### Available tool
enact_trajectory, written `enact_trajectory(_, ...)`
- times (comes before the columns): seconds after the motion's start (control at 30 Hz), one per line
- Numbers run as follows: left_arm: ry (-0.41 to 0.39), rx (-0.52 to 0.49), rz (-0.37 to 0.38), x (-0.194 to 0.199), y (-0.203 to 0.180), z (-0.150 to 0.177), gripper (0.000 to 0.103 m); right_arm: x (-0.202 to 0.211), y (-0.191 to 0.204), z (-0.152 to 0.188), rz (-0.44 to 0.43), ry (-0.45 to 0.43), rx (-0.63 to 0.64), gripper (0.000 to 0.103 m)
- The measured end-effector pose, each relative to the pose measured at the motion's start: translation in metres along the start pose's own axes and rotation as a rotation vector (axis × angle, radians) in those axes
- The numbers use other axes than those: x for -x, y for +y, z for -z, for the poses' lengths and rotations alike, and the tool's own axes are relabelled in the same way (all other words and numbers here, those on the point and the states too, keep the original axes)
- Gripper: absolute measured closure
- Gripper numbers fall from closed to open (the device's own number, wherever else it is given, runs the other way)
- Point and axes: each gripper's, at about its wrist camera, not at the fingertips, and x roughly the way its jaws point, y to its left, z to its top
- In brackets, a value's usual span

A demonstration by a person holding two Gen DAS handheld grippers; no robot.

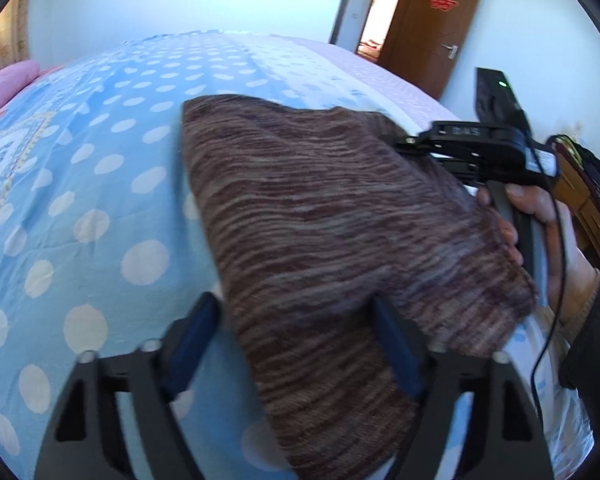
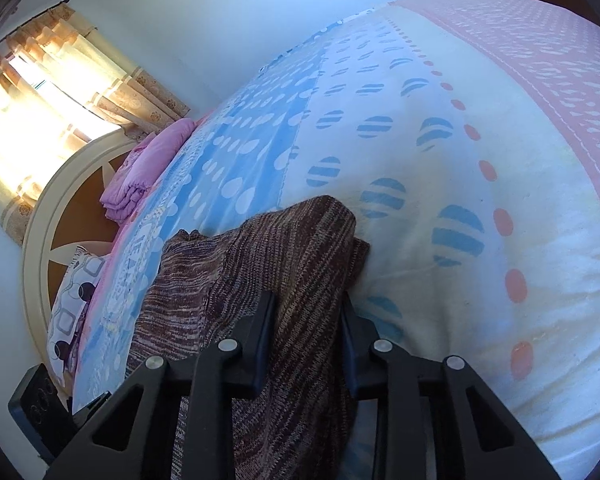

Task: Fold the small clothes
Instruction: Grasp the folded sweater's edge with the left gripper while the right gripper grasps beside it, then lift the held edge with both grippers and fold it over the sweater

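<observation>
Left wrist view shows the knit [image 1: 320, 216] lying on the bedspread [image 1: 80, 184], running from 6 to 1 o'clock, already doubled into a long strip. At least 1 more fold looks due. Left gripper [image 1: 296, 344] straddles its near end, pads not yet pressing, so released. Right gripper [image 2: 306, 340] has cloth bunched between its fingers at 6 o'clock in its own view; I cannot tell whether it is clenched. No containers are visible.
</observation>
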Motion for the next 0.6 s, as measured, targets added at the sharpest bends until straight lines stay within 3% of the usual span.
enact_trajectory(0.13, 0.002, -0.004, 0.007, 0.002, -0.004, 0.000, 0.041, 0.002, 0.009, 0.003, 0.025, -0.004, 0.022, 0.078)
enact_trajectory(0.23, 0.001, 0.006, 0.023, 0.005, -0.003, -0.001, 0.056, 0.002, 0.010, 0.003, 0.044, -0.006, 0.000, 0.079)
enact_trajectory(0.3, -0.005, 0.003, 0.026, 0.009, -0.005, -0.001, 0.071, 0.004, 0.013, 0.004, 0.054, -0.016, -0.001, 0.080)
enact_trajectory(0.37, -0.017, -0.012, 0.017, 0.018, -0.009, -0.002, 0.077, 0.008, 0.016, 0.005, 0.055, -0.029, -0.003, 0.081)
enact_trajectory(0.6, -0.035, -0.033, -0.008, 0.043, -0.016, -0.001, 0.080, 0.031, 0.037, 0.011, -0.004, -0.079, -0.015, 0.081)
